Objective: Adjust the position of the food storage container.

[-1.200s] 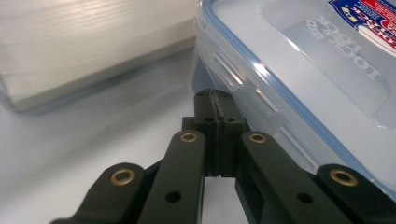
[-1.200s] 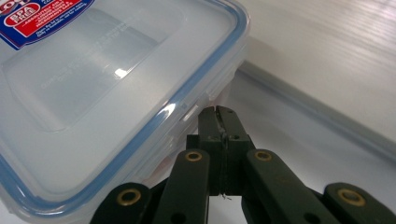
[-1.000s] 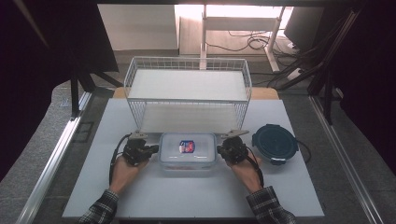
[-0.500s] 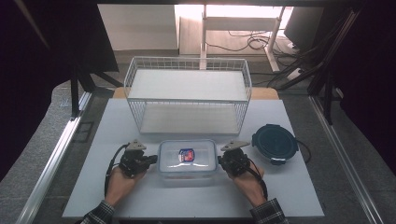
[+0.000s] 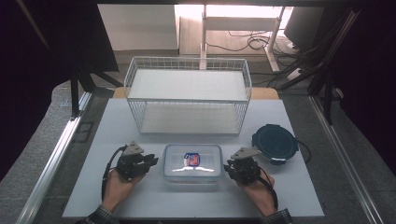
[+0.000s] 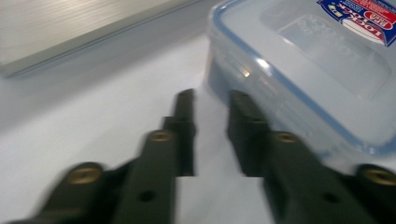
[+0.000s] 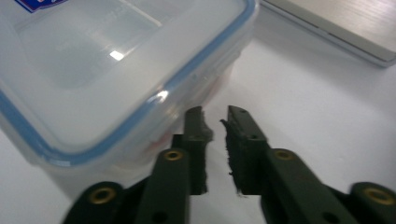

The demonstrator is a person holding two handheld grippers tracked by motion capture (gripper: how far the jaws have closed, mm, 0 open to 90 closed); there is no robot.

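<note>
A clear rectangular lidded container (image 5: 191, 162) with a blue seal and a red-and-blue label sits near the table's front edge. My left gripper (image 5: 153, 161) lies just beside its left end, and my right gripper (image 5: 228, 167) just beside its right end. In the left gripper view the jaws (image 6: 212, 97) stand almost together with nothing between them, and the container's corner (image 6: 299, 65) is right ahead. In the right gripper view the jaws (image 7: 213, 112) are only a thin gap apart and hold nothing. They sit close to the container's wall (image 7: 121, 74).
A white wire basket shelf (image 5: 187, 88) stands at the back middle of the white table (image 5: 299, 196). A dark round lidded bowl (image 5: 275, 142) sits to the right of the container, close behind my right gripper.
Both grippers and the container between them have come closer to the table's front edge. The forearms have drawn back out of the bottom of the view.
</note>
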